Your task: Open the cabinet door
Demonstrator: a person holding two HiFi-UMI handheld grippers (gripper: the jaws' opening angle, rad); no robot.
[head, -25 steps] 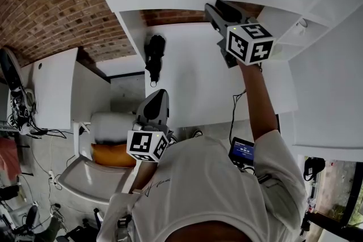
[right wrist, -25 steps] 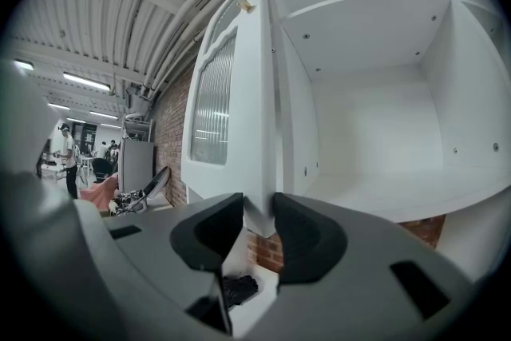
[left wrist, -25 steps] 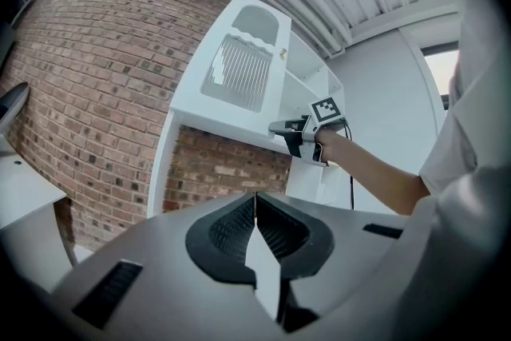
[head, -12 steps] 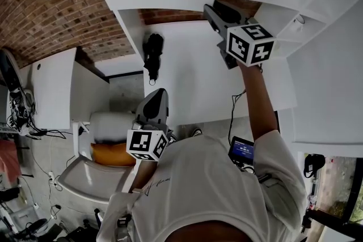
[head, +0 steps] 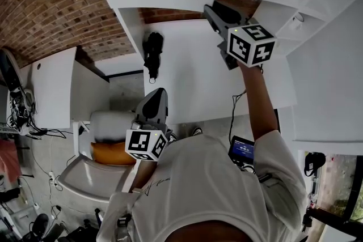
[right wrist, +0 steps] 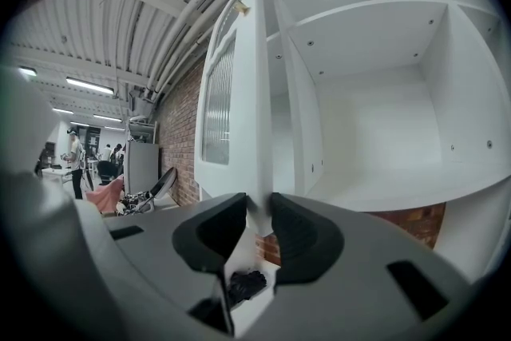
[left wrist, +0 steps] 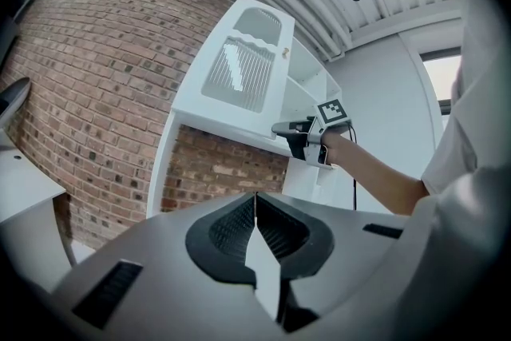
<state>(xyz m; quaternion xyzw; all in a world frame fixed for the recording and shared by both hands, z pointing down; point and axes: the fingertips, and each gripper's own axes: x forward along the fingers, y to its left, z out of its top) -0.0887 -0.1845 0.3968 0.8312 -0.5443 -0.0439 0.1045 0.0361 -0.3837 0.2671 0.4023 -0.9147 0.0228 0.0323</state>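
Over on the left, low and well apart from the cabinet [right wrist: 375, 132], the left gripper [left wrist: 255, 202] has its jaws drawn together tip to tip, and nothing is caught between its ribbed pads [left wrist: 227, 229]. From there you look up at a brick wall [head: 51, 3] and the cabinet door [left wrist: 239, 84], which hangs at the cabinet's left end. It stands swung a little way out from the front, so the bare white shelf bays to its right lie open to view. The right gripper [right wrist: 257, 213] is raised on an outstretched arm [head: 255, 99] to the door's lower corner on its free edge. The door's thin bottom edge runs straight down into the gap between the two dark pads [right wrist: 297, 234]. Those jaws are closing, and the panel already fills the gap from one pad to the other, one pad on each face. Below the corner a strip of brick shows between them. The door itself is a white frame around a tall pane of ribbed, frosted glass [left wrist: 243, 66] with a wavy top line. It carries a small brass-coloured knob [left wrist: 284, 52] high up near the free edge. Seen from the right gripper it stands edge-on and upright, a narrow white blade rising from the jaws toward the ceiling.
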